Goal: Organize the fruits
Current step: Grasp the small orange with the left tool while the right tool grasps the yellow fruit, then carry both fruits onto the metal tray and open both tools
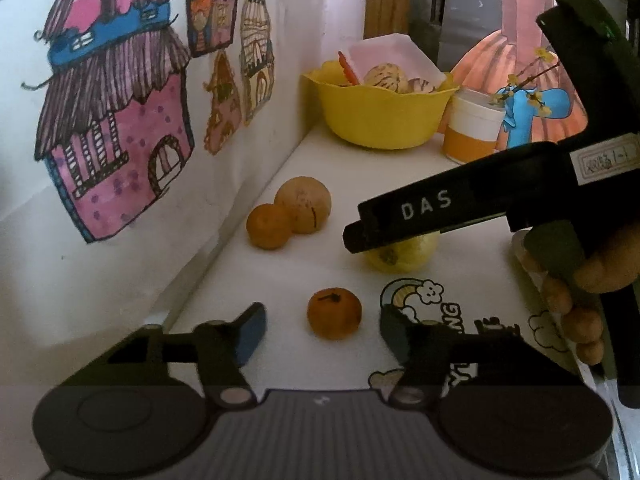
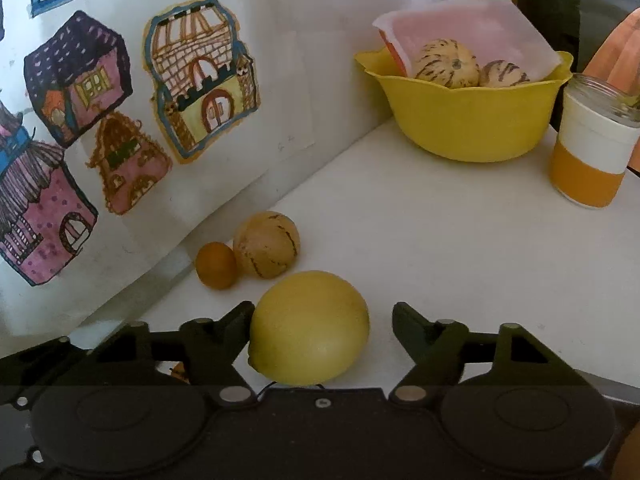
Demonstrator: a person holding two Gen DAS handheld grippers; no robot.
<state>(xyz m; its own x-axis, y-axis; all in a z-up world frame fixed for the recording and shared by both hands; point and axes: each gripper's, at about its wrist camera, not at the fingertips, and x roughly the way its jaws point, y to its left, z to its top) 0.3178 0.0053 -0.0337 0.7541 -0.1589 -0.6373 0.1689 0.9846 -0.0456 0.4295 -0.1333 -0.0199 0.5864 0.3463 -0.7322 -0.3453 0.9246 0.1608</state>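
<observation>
A small orange fruit (image 1: 334,314) lies on the white tabletop just ahead of my left gripper (image 1: 323,318), which is open, its fingers on either side and apart from it. My right gripper (image 2: 323,312) is open around a yellow lemon (image 2: 310,328); the left finger is at its skin and the right finger stands off. In the left wrist view one of the right gripper's fingers (image 1: 400,216) covers most of the lemon (image 1: 404,258). Against the wall a tan striped fruit (image 2: 266,244) touches another small orange (image 2: 216,265). The yellow bowl (image 2: 468,132) at the back holds two striped fruits.
A wall with painted house drawings (image 1: 120,140) runs along the left. A white tray (image 2: 480,24) leans in the bowl. An orange-and-white jar (image 2: 588,156) stands right of the bowl. A hand (image 1: 576,280) holds the right gripper at the table's right edge.
</observation>
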